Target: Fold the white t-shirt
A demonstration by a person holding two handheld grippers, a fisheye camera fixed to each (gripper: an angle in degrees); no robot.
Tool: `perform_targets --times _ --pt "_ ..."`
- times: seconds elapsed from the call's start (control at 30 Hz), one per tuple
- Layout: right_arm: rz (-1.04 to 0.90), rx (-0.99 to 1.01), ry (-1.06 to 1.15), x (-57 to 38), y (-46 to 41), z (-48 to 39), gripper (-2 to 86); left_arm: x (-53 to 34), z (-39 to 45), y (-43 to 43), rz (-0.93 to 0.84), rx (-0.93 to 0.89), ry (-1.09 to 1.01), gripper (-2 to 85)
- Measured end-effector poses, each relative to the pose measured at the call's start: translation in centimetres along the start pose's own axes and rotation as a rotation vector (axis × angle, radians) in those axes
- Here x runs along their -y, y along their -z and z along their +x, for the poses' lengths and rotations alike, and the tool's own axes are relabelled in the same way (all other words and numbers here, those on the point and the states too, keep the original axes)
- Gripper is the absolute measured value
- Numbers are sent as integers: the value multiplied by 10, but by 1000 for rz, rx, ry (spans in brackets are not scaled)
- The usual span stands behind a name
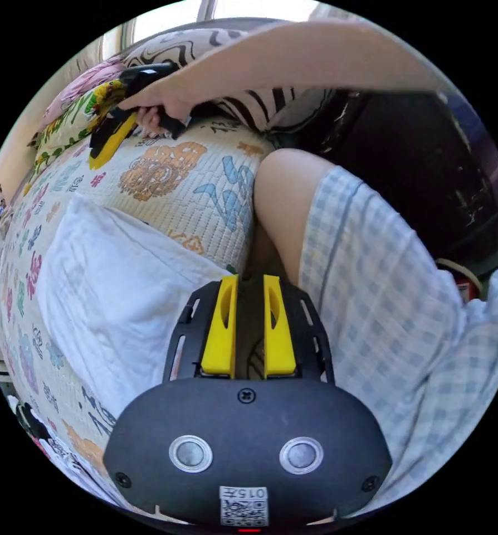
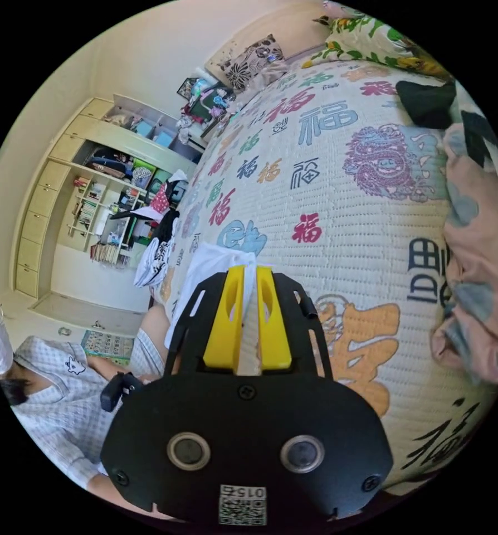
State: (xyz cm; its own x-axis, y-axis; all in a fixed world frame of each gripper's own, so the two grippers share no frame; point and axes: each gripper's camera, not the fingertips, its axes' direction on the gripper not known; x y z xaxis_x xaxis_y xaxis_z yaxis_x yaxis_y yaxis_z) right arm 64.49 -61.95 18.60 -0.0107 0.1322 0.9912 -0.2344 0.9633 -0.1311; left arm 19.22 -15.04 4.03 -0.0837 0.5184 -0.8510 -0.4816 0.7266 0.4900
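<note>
The white t-shirt (image 1: 110, 290) lies folded into a thick rectangle on the patterned quilt (image 1: 193, 184) of a bed. My left gripper (image 1: 250, 277) hovers just off the shirt's near corner, beside the person's knee; its yellow jaws stand close together with nothing between them. Further along the bed, a hand holds my right gripper (image 1: 96, 161) low over the quilt. In the right gripper view, the right gripper (image 2: 250, 268) has its jaws almost touching and empty, and the white t-shirt (image 2: 213, 259) lies beyond its tips at the quilt's (image 2: 338, 184) edge.
The person sits at the bed's edge in checked shorts (image 1: 382, 301). Flowered pillows (image 1: 71, 120) and a striped cushion (image 1: 260, 103) line the far end. A pink and grey cloth bundle (image 2: 477, 278) and a black item (image 2: 427, 100) lie on the quilt. Cluttered shelves (image 2: 110, 189) fill the wall.
</note>
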Motion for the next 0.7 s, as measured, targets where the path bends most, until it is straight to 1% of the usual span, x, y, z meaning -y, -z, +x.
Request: perform_targets --times 0.03,0.1,0.17,0.2,0.27,0.3,0.4,0.5,0.6,0.7 --pt "-8 -1 -6 -7 -1 -5 57 1 -4 8 31 -23 13 76" --pt "-58 -8 -10 -18 -9 -13 63 1 -30 40 148 -51 113 76" --pt "-134 -26 -22 -29 -23 -20 67 -1 -57 57 188 6 212 76" --pt "-180 -53 -18 -38 -33 -24 66 -3 -76 61 177 71 269 77" --pt "-234 -126 -11 -50 -45 -28 48 -6 -103 58 128 134 354 79" --pt "-207 -156 -10 -57 -45 -29 31 -6 -117 51 98 119 389 81" --pt "-156 -144 -56 -67 -29 -24 7 1 -135 30 20 85 404 83" --pt "-111 -156 -84 -79 -6 -17 2 15 -138 19 4 114 388 83" --pt "-44 -136 -118 -93 11 -14 16 29 -142 16 -20 151 385 84" --pt "-80 -203 -108 -107 17 -26 69 44 -151 25 -63 160 374 85"
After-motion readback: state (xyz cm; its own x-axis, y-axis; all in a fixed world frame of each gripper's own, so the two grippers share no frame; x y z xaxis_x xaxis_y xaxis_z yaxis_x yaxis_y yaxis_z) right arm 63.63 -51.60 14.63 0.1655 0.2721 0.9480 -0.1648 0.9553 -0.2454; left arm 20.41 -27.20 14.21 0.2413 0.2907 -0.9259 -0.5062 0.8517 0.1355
